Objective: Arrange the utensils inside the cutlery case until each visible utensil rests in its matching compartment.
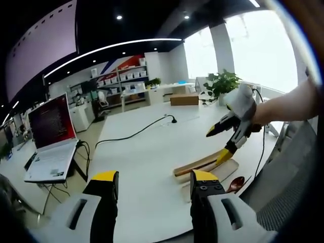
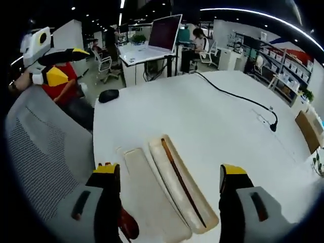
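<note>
From my right gripper point(image 2: 169, 174) view, jaws wide and empty, I see the case point(image 2: 177, 190) w/ a chopstick point(image 2: 181, 185) in its right slot, lid point(image 2: 152, 197) beside. Left gripper point(image 1: 154, 179) view, jaws also apart w/ nothing between, gives the spoon point(image 1: 236, 183) (red, by the table point(image 1: 136, 167) edge) more clearly.

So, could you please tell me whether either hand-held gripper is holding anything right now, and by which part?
Nothing is held: the left hand-held gripper and right hand-held gripper both stand open and empty.
</note>
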A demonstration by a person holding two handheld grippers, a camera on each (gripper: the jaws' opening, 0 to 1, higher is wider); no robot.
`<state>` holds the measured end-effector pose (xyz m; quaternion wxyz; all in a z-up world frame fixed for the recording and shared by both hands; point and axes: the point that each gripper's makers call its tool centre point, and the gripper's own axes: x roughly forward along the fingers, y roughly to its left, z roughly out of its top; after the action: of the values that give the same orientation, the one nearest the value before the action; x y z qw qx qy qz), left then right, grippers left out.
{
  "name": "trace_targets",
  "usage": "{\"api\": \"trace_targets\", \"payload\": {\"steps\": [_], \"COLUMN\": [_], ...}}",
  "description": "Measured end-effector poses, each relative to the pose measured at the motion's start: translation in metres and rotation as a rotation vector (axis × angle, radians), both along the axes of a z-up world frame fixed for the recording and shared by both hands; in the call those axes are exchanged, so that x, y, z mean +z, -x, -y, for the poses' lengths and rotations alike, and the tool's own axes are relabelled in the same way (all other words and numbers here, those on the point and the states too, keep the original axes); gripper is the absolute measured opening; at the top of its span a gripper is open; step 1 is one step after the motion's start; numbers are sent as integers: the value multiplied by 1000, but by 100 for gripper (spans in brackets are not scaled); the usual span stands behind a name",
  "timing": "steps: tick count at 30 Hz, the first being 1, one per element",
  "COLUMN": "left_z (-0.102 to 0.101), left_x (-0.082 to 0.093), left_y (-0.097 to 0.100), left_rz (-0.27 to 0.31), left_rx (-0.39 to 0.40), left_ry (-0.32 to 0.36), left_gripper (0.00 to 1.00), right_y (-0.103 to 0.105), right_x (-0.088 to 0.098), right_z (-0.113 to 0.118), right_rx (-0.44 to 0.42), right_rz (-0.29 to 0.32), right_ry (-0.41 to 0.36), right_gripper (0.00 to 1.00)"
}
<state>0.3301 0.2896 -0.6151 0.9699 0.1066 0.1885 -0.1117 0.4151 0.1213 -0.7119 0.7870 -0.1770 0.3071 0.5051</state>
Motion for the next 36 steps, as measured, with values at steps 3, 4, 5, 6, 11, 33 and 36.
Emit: {"api": "trace_targets", "payload": {"steps": [3,4,5,6,11,33,36], "left_z": [1,1,1,1,1,1,1], "left_x": [0,1,1,1,1,2,2], "left_y": [0,0,0,0,0,0,1], "left_rz": [1,2,4,5,3,1,1], "left_rx": [-1,-2,-4,-5,-5,-8,-5], "left_ry": [1,0,-1,0,1,1,3], "left_gripper": [58,58,58,58,58,58,58], "right_y": [5,8,10,11,20,91,91], "right_x": [12,19,25,31,41,6,-3], "right_z": [-1,-5,-7,-8,-11,-5,-1], "right_rx": [12,13,11,3,31,289,326], "right_rz": [12,3,-3,1,36,35,77], "right_ry": [-7,-34,-55,-73,-63,129,203], "right_gripper": [78,78,77,76,75,51,48]}}
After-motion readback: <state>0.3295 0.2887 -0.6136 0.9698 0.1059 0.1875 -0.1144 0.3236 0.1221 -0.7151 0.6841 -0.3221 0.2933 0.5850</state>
